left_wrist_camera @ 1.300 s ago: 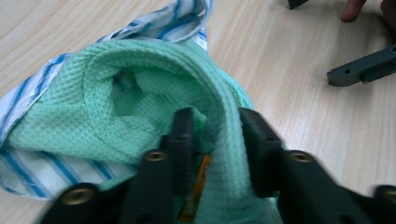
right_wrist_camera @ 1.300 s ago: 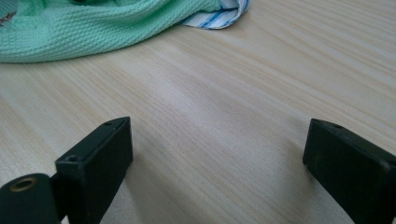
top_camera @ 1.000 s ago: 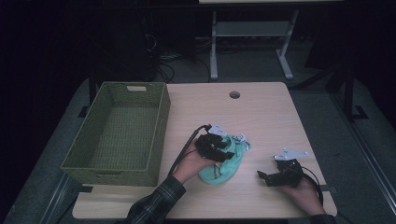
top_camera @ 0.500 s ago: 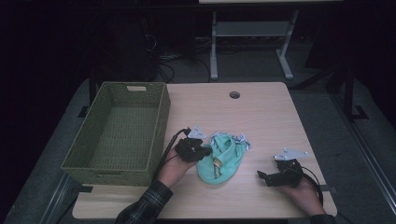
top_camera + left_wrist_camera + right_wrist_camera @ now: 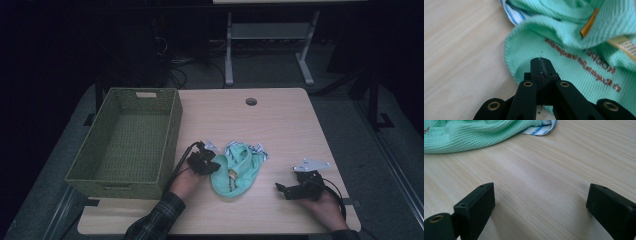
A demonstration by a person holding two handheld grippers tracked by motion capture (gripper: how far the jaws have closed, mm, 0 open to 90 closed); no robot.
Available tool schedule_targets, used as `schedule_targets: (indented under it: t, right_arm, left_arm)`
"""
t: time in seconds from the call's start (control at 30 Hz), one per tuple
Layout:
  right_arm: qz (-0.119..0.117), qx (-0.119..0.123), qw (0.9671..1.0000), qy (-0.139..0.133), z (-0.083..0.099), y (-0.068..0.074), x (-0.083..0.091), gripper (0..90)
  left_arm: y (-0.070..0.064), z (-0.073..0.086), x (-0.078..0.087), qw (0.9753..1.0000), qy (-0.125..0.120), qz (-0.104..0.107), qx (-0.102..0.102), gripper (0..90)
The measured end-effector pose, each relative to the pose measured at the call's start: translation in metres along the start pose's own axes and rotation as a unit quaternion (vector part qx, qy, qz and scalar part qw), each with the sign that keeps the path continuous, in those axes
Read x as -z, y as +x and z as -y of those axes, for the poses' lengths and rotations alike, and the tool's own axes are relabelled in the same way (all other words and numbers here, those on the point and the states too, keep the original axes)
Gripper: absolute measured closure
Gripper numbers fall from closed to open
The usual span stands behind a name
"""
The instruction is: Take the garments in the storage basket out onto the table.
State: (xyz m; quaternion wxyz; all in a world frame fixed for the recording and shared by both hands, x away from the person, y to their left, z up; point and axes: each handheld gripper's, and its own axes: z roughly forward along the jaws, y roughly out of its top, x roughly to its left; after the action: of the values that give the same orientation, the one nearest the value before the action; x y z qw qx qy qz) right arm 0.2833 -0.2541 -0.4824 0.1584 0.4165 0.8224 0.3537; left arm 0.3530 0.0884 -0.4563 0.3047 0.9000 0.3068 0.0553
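Dark floor and cables are surrounding a pale wooden table [image 5: 280, 120], where a mint-green knitted garment [image 5: 235, 172] is lying crumpled near the front edge, between the 2 grippers. A green woven basket [image 5: 125, 145] is sitting empty at the left side, just beside the cloth. The left gripper [image 5: 204, 164] is resting at the garment's left edge; in the left gripper view its jaws are pressed together over the hem [image 5: 524, 55], though I cannot tell whether any fabric is caught between the tips. The right gripper [image 5: 287, 190] is lying on the bare wood well apart from the cloth, its jaws spread wide.

Judging by the layout, the garment is probably headed for the basket. To do this well, the left gripper should be pinching a full fold, not a single thread, and lifting high enough that the trailing cloth is clearing the basket's rim.
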Motion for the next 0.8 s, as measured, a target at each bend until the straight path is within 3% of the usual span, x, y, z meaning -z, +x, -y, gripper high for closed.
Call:
schedule_targets:
  t: [0.27,0.5,0.67,0.8]
  right_arm:
    - [0.003,-0.001,1.0,0.003,-0.001,0.0,-0.001,4.7]
    - [0.002,-0.008,0.9998,0.017,-0.003,0.0,-0.001,3.0]
    - [-0.003,-0.008,0.9998,0.018,-0.005,-0.002,0.0,11.5]
    - [-0.013,-0.016,0.9997,0.014,-0.01,-0.009,0.002,15.9]
  left_arm:
    - [-0.009,0.006,0.003,0.9999,-0.002,0.014,-0.002,89.6]
    - [-0.024,0.01,0.005,0.9989,0.009,0.038,-0.024,89.4]
    - [-0.035,0.009,0.002,0.9982,0.003,0.049,-0.034,89.0]
    - [-0.034,0.008,0.001,0.9975,0.006,0.056,-0.043,89.1]
